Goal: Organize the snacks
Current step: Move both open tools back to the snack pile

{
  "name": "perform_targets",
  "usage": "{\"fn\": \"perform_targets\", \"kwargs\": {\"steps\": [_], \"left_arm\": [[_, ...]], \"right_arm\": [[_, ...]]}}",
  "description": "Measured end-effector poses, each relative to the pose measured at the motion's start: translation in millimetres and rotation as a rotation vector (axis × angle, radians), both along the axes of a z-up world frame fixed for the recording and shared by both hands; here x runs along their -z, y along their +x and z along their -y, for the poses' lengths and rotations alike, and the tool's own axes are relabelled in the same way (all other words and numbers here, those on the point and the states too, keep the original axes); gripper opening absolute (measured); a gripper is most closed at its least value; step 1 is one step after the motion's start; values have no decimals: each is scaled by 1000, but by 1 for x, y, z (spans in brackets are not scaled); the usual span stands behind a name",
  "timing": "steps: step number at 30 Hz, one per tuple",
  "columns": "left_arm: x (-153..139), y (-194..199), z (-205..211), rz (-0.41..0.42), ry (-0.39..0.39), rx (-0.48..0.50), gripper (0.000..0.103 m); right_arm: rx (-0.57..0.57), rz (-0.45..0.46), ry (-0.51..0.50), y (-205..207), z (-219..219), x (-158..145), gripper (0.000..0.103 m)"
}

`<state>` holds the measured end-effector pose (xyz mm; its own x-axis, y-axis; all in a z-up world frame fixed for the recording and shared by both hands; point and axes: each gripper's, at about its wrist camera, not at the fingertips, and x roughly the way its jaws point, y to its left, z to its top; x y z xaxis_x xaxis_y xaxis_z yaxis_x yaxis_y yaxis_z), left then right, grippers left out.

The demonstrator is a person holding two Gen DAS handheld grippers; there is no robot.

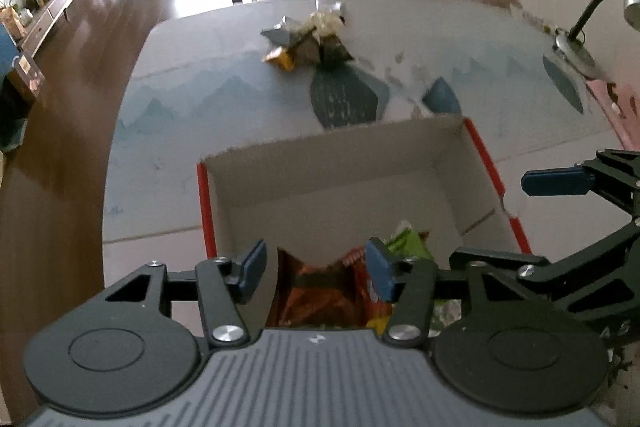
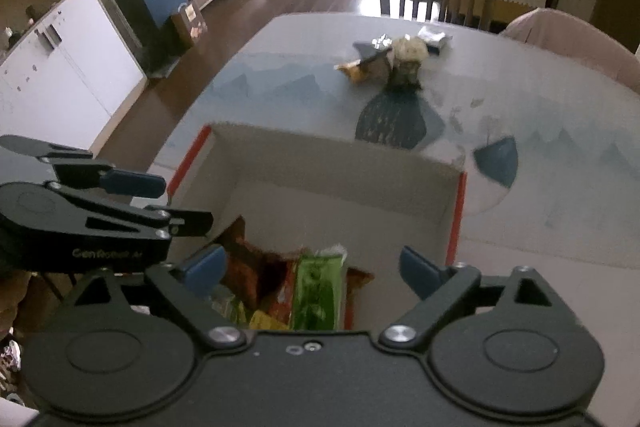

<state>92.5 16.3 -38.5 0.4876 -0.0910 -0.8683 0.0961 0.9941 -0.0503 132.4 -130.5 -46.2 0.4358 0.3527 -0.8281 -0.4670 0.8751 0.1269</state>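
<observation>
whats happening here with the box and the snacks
A person with a handheld claw in each hand is sorting snacks into a cardboard box. Both the left claw and the right claw hang open and empty above the box, where a green packet and orange packets already lie. A small pile of snacks waits further along the table.

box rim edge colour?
Red, along the side edges of the cardboard box; clearest in the left wrist view.
</observation>
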Motion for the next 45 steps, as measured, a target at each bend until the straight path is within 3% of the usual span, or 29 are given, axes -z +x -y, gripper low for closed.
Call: {"fn": "perform_targets", "kwargs": {"steps": [3, 8, 17, 26, 35, 45], "left_arm": [[-8, 8, 0, 15, 2, -4, 56], [-23, 25, -2, 55, 9, -24, 71], [-40, 75, -6, 100, -4, -78, 74], [-43, 152, -2, 71, 27, -110, 74], [-25, 241, -17, -21, 30, -109, 74], [29, 308, -21, -118, 54, -32, 74]], "right_arm": [[-1, 14, 10, 8, 4, -10, 95], [-2, 57, 17, 30, 12, -28, 99], [-7, 64, 88, 83, 26, -45, 103], [2, 52, 73, 165, 34, -48, 103], [16, 11, 41, 259, 27, -30, 103], [23, -66, 30, 341, 1, 13, 102]]}}
